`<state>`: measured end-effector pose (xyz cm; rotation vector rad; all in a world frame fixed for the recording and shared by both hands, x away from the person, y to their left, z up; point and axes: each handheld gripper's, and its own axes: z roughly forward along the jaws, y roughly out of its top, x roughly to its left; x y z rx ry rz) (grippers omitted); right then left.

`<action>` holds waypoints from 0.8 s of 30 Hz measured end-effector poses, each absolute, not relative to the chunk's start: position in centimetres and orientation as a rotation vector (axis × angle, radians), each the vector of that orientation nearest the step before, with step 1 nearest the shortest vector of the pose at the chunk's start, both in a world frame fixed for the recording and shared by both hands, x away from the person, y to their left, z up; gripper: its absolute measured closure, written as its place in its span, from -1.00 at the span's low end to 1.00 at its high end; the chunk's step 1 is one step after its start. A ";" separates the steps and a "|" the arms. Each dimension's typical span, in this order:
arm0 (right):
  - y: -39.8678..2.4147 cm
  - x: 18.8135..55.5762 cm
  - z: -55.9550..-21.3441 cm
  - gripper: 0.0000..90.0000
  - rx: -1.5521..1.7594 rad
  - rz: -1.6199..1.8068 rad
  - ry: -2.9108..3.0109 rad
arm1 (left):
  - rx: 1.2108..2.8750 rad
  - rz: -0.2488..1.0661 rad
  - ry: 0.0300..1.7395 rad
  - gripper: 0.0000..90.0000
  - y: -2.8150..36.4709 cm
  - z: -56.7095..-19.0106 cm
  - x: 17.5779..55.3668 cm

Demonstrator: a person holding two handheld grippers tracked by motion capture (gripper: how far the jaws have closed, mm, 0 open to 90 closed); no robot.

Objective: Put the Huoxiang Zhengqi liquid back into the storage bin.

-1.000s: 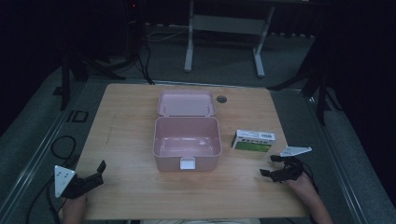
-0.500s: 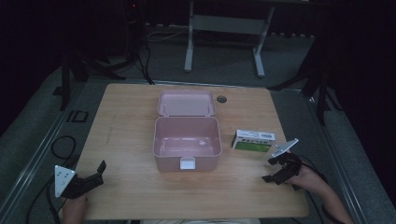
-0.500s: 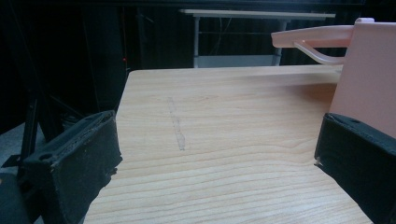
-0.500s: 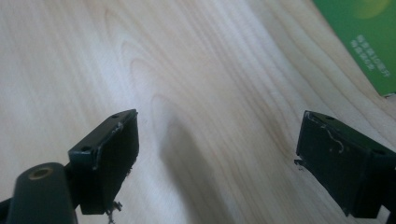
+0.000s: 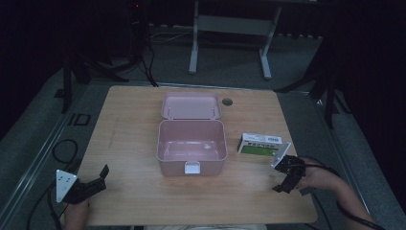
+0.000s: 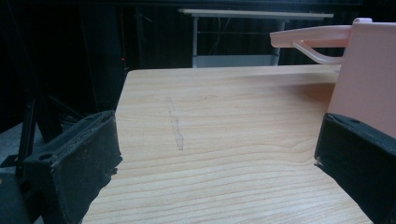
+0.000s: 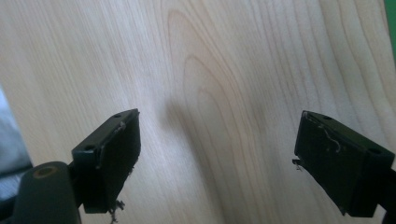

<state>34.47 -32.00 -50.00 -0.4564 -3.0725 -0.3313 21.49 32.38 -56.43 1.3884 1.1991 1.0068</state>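
Pink storage box [image 5: 191, 146], one, lid back, mid-worktop [image 5: 134, 201], likely ready for loading. Green-and-white carton [image 5: 259, 144], one, lies just right of it, near the right hand-held gripper [image 5: 285, 178]: jaws wide, just narrowing slightly, empty, probably lining up a pick. Left hand-held gripper [image 5: 98, 179]: agape, empty, seemingly waiting.

The high view is looking forward and down from above the person's side, taking in the whole bench [image 5: 143, 124] from well back. The left gripper view is riding low, close to the wood, facing level across the bench [image 6: 224, 140] toward the pink box [image 6: 369, 79], which the high view is also catching at centre [image 5: 191, 143]. The right gripper view is pointing almost straight down, hanging close over bare bench grain [image 7: 210, 93] near the right edge.
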 end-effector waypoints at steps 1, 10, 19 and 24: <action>-31.8 34.4 -50.0 -0.68 -0.439 -0.297 -3.071 | 1.388 1.006 1.199 -1.00 32.4 -56.4 21.5; -30.2 34.4 -49.3 -0.60 -0.259 -0.109 -3.127 | 1.388 1.004 1.199 -0.99 32.4 -56.4 21.5; -29.3 34.4 -48.0 -0.34 -0.113 -0.007 -3.174 | 1.389 1.000 1.199 -1.00 32.4 -56.4 21.5; -29.0 34.3 -47.6 -0.29 -0.088 -0.036 -3.172 | 1.391 1.000 1.198 -1.00 32.4 -56.4 21.5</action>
